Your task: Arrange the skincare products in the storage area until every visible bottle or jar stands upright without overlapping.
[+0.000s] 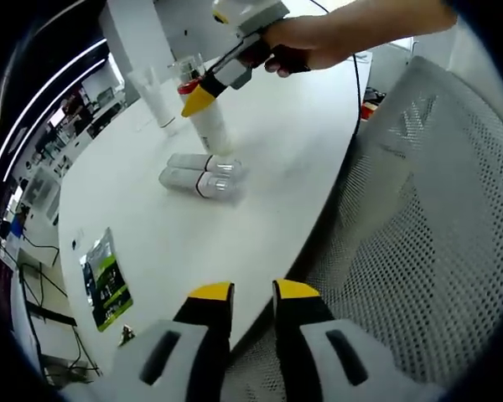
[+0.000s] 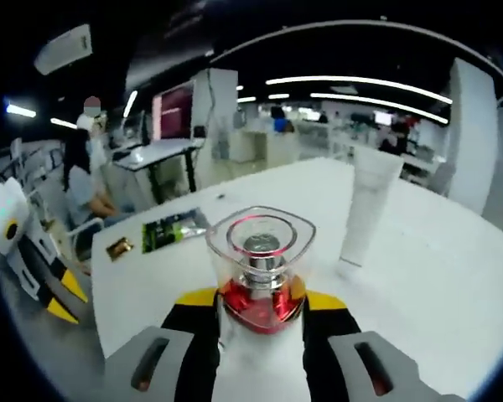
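Jar [image 2: 261, 280] sits clamped between right gripper [image 2: 260, 308] jaws.

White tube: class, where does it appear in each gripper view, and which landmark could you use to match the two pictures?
Left gripper view: the white tube stands upright at upper left, at the far end of the table.
Right gripper view: the white tube stands right of centre, beyond the red bottle between the jaws.
Shared landmark: the green packet, lying flat on the table.
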Tool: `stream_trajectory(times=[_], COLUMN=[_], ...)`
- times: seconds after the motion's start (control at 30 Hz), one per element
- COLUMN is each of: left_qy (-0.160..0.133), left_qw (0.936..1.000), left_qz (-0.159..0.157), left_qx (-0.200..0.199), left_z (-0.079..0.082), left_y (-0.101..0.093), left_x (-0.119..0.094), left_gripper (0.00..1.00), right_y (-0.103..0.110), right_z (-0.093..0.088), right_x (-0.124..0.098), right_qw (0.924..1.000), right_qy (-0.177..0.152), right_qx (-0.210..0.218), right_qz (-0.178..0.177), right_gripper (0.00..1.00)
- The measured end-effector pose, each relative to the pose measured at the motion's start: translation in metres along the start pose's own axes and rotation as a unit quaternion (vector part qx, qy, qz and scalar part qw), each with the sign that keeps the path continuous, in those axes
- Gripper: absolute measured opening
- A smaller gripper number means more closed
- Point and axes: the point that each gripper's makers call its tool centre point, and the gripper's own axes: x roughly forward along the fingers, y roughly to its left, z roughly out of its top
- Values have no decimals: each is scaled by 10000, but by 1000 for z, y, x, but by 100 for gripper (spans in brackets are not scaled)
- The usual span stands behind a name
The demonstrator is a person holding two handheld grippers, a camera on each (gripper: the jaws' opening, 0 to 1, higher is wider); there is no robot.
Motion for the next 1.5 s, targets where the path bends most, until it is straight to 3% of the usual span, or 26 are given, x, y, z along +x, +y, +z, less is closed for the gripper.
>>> stream_trajectory(times=[0.07,0.17,0.3,0.43,0.57,0.83,0.93,1.27,1.5], left_qy=[-15,-36,-55,-38,-40,2,19,-12,-30], left_qw=[10000,10000,10000,10000,10000,10000,10000,9999,9998], left_qz=[7,15,12,7,18,-27,-44,-108,-173], left_qx=[-1,1,-6,-6,-10,-18,-25,-43,-58], left_z=[0,1,2,1,1,0,-1,0,0], left_y=[0,1,1,1,1,0,-1,-3,-5], left_x=[0,0,0,0,0,0,0,2,2], left_gripper=[14,14,13,13,13,13,13,13,12], right_y=[-2,-8,-13,1,12,5,1,-8,-6], right_z=[-6,-17,-17,-22,-24,-15,-17,-14,-14], right_x=[-2,-7,-8,-3,2,8,10,8,-1], right_qw=[9998,9996,9998,9985,9978,9987,9990,9977,9989], right_qy=[95,219,182,318,330,80,139,-130,-302], right_qx=[-162,-177,-52,-44,-74,146,71,418,255], right_qz=[56,95,98,443,562,472,430,515,254], right_gripper=[47,48,49,52,54,45,34,30,30])
